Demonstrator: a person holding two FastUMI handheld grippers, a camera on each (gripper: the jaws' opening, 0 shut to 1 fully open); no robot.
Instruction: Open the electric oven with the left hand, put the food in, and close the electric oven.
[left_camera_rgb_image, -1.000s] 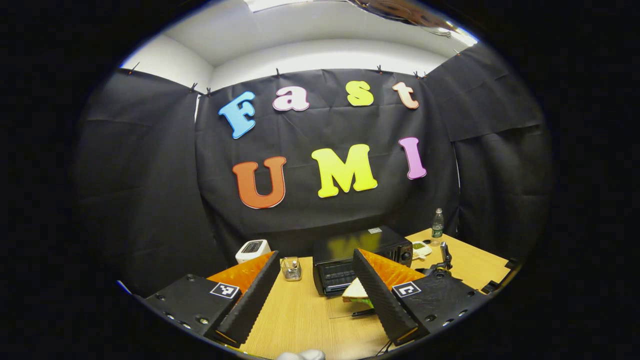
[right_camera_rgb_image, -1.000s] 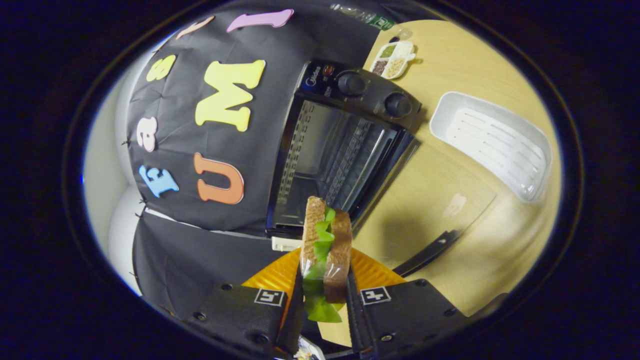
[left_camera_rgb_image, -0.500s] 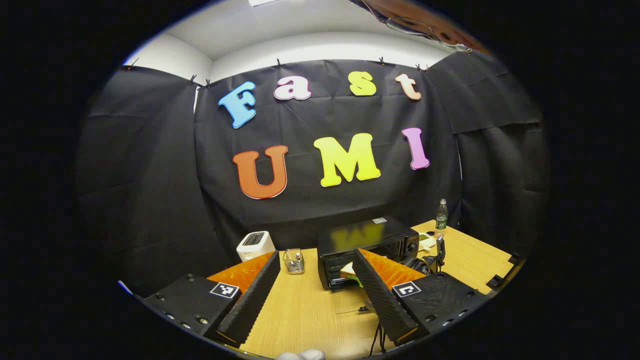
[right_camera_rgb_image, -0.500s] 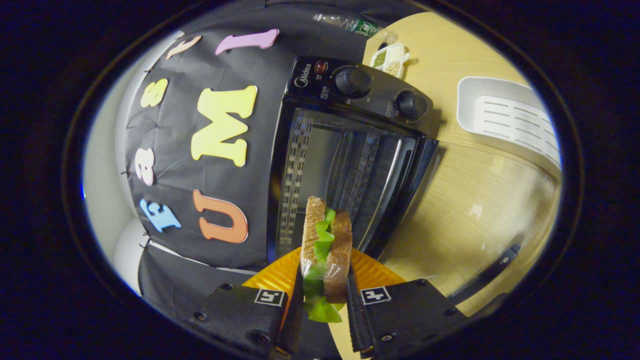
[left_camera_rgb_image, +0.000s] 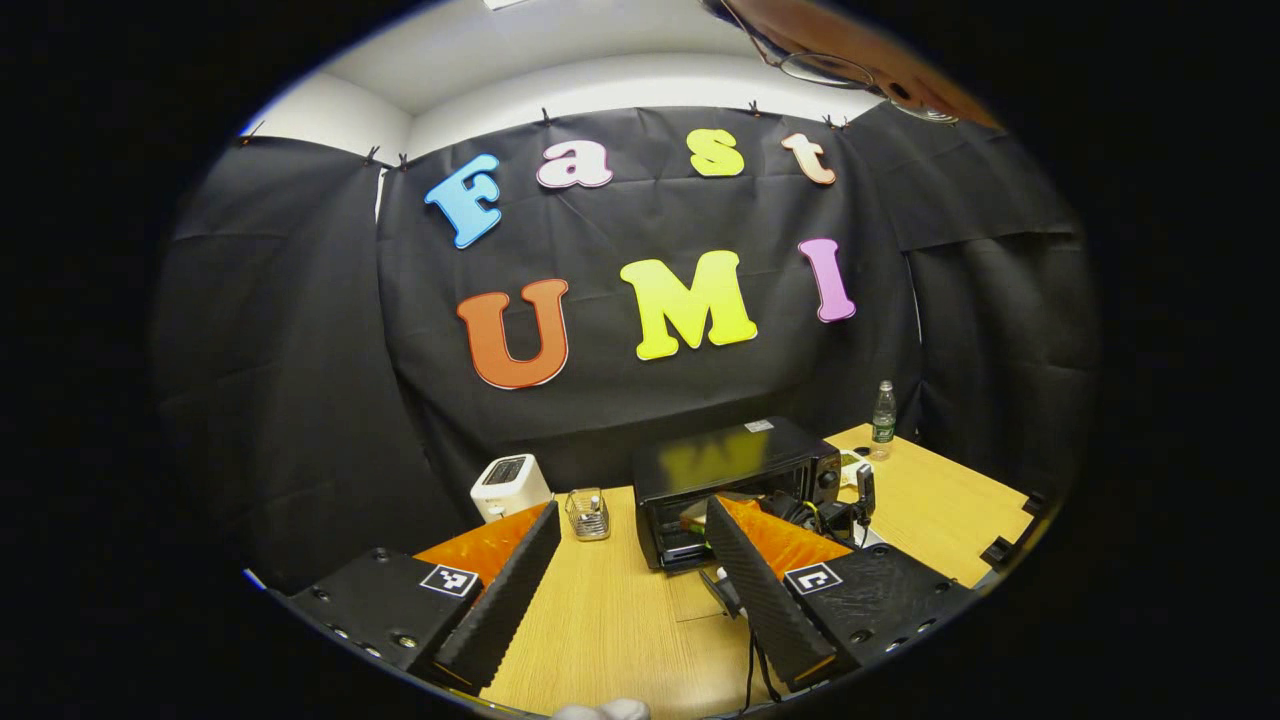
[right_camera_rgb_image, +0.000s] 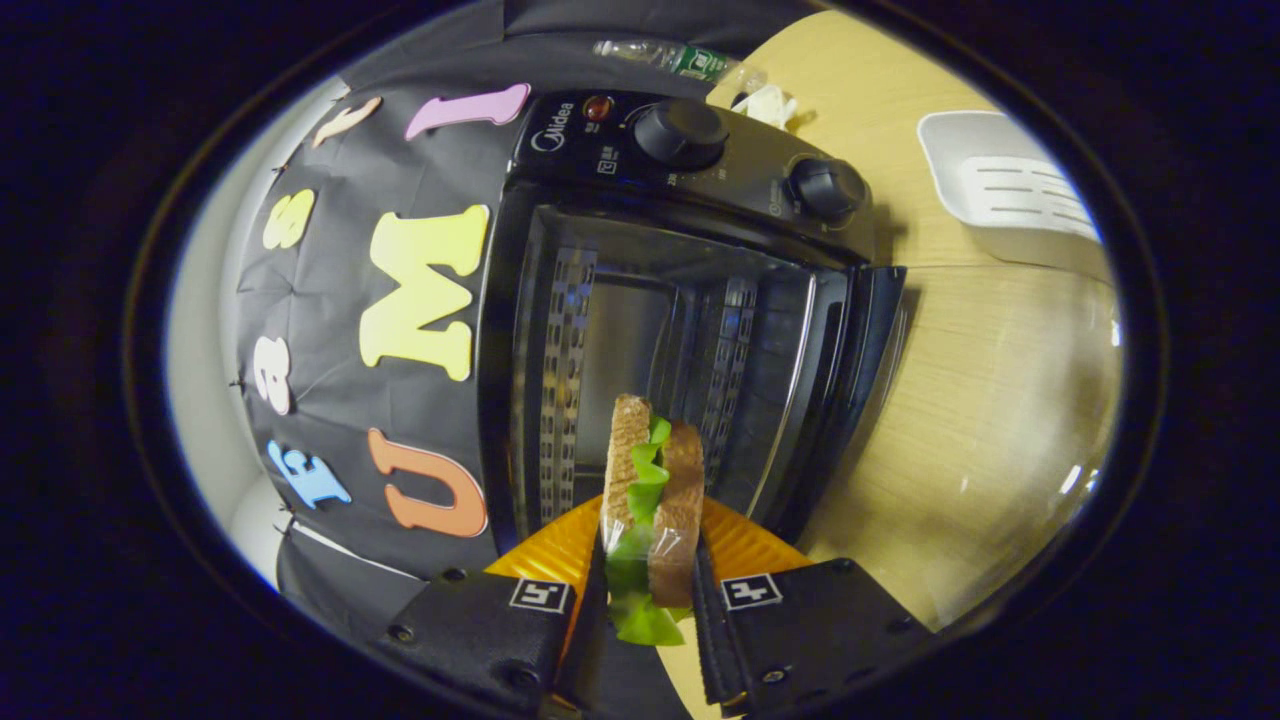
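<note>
A sandwich (right_camera_rgb_image: 650, 490) of brown bread and green lettuce stands on edge in my right gripper (right_camera_rgb_image: 648, 575), whose fingers are shut on its two slices. It hangs just in front of the black electric oven (right_camera_rgb_image: 690, 160), level with the open cavity (right_camera_rgb_image: 640, 350). The oven's glass door (right_camera_rgb_image: 980, 400) lies folded down over the wooden table. In the left gripper view the oven (left_camera_rgb_image: 735, 462) sits at the table's far side, with the sandwich (left_camera_rgb_image: 696, 519) at its mouth. My left gripper (left_camera_rgb_image: 630, 590) hovers well back from it, open and holding nothing.
A white slotted tray (right_camera_rgb_image: 1010, 185) lies beside the oven's knob side. A water bottle (left_camera_rgb_image: 881, 418) and a small dish (left_camera_rgb_image: 850, 468) stand behind the oven. Left of the oven are a white toaster (left_camera_rgb_image: 510, 485) and a wire holder (left_camera_rgb_image: 588, 513).
My right gripper has carried the sandwich closer to the oven, whose cavity now looms larger. The left gripper has stayed open and drifted slightly up and back.
</note>
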